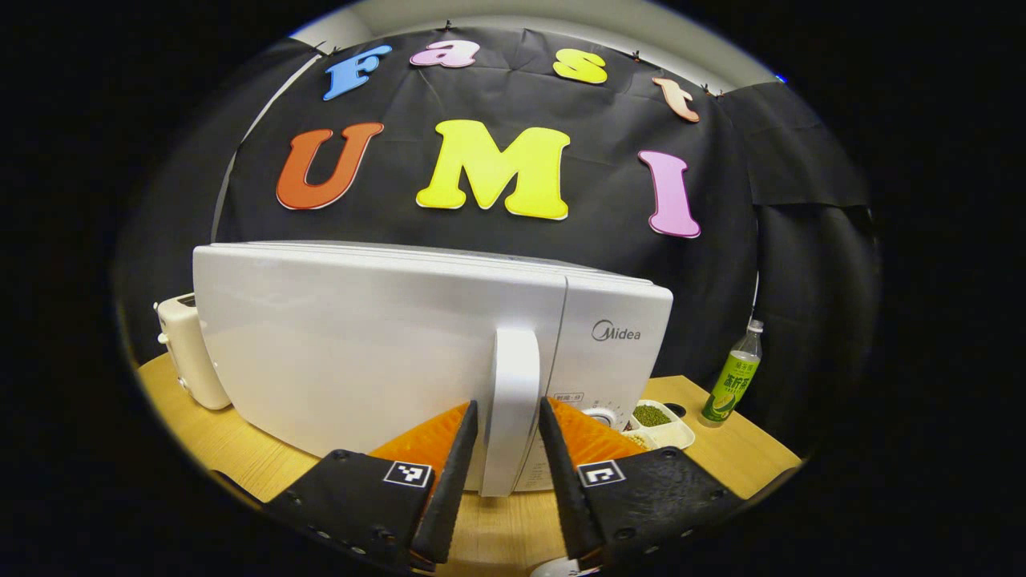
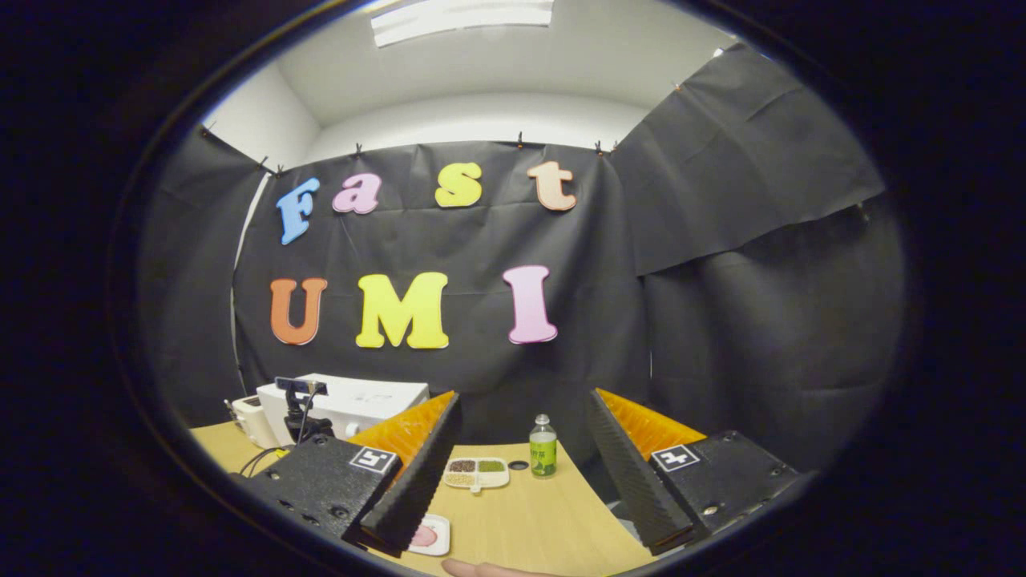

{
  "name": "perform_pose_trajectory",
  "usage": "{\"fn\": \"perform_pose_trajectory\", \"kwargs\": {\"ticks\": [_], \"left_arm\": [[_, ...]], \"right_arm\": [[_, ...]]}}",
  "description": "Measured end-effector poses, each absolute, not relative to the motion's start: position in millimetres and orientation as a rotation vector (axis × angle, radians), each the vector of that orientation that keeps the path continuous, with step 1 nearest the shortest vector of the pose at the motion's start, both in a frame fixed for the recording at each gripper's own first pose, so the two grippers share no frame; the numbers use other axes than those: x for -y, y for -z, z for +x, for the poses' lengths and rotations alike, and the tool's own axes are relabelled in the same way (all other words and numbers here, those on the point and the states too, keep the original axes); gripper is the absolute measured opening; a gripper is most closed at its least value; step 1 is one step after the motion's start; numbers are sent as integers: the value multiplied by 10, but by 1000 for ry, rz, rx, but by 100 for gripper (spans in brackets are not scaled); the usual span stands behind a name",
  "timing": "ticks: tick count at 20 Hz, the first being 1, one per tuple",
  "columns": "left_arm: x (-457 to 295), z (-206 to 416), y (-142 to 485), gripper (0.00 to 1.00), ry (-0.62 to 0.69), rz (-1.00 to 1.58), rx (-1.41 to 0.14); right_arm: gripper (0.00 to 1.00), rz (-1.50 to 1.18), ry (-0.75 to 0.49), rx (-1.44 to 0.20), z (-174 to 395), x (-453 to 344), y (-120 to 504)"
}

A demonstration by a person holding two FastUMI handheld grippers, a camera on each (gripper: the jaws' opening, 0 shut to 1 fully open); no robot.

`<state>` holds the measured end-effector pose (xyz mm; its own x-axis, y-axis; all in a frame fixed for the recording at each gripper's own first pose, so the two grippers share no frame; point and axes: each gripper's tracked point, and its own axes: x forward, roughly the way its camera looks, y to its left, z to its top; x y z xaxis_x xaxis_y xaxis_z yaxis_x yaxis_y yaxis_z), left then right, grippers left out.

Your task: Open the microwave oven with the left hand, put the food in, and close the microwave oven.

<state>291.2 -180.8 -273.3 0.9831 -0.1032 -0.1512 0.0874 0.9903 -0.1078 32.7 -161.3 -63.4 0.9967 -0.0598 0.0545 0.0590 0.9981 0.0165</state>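
On the table (image 1: 240, 449), the left gripper (image 1: 508, 481) straddles the closed microwave oven's (image 1: 385, 344) rigid upright door handle (image 1: 513, 401), jaws narrowly apart, probably the firmest hold, while the right gripper (image 2: 521, 481) gapes wide.

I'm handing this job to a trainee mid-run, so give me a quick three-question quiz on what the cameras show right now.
1. True or false: the microwave door is already wide open.
2. In the left gripper view, the left claw has its fingers on either side of what?
A. the green bottle
B. the door handle
C. the toaster
3. In the right gripper view, what lies on the table between the open right claw and the bottle?

Key
1. False: the door looks shut, at most barely ajar.
2. B: fingers flank the handle; contact can't be judged.
3. A white divided tray of beans; a small plate of food lies nearer.
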Motion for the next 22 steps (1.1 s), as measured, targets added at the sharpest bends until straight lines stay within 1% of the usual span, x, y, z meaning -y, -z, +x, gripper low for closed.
{"fn": "perform_pose_trajectory", "kwargs": {"ticks": [1,2,4,5,6,7,8,9,10,11,12,13,16,22], "left_arm": [[1829,2922,2710,29,90,-89,-149],[1849,2928,2719,41,88,-46,-145],[1819,2909,2702,24,68,32,-131],[1817,2945,2706,13,59,26,-125],[1831,2939,2724,12,61,1,-140],[1821,2915,2731,12,69,-24,-147],[1838,2893,2734,12,86,-33,-152],[1852,2880,2719,12,103,-28,-148],[1851,2865,2720,12,114,-12,-147],[1853,2862,2721,12,125,-11,-148],[1839,2819,2766,12,122,-36,-145],[1862,2801,2721,0,123,-31,-149],[1782,2586,2704,0,115,1,-117],[1559,1956,2695,0,169,-13,-100]], "right_arm": [[100,24,65,54,346,1654,666],[100,30,67,48,374,1670,702],[100,39,64,17,437,1682,824],[100,44,57,7,464,1680,862],[91,48,58,0,485,1692,887],[100,48,61,-8,500,1709,926],[91,46,63,-12,524,1728,952],[91,47,67,-12,538,1744,959],[100,48,69,-13,554,1749,968],[91,48,69,-18,565,1752,990],[91,51,67,-23,574,1743,1012],[91,55,60,-24,583,1723,1020],[91,55,61,-25,593,1715,1060],[91,49,47,-55,521,1574,1160]]}}
